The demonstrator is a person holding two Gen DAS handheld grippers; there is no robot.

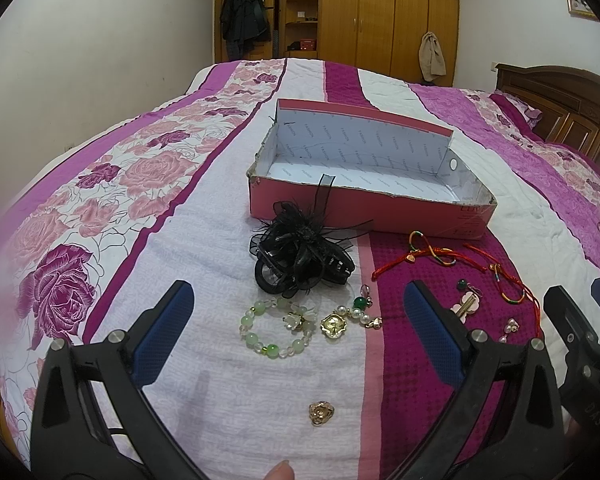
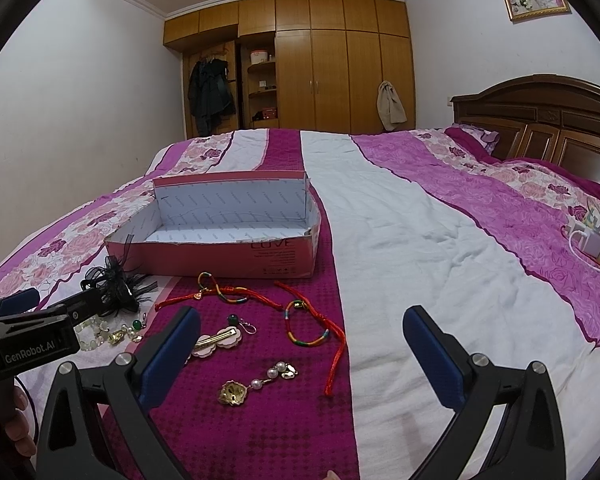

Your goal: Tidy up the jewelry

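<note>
A pink cardboard box [image 1: 384,216] [image 2: 220,258] with a white lining stands empty on the bed. In front of it lie a black flower hair claw [image 1: 300,258] [image 2: 118,282], a green bead bracelet [image 1: 274,330], pearl and gold earrings [image 1: 352,318] [image 2: 256,384], a small gold flower piece [image 1: 321,413], red cord bracelets [image 1: 436,256] [image 2: 300,320] and a gold hair clip [image 2: 216,338]. My left gripper [image 1: 296,304] hovers open above the bracelet. My right gripper [image 2: 300,332] hovers open above the cord bracelets. Neither holds anything.
The bed has a purple, pink and white floral quilt [image 2: 440,240]. A wooden headboard [image 2: 548,120] is at the right, a wardrobe [image 2: 320,72] beyond the bed. White chargers and small boxes [image 2: 592,236] lie at the bed's right side.
</note>
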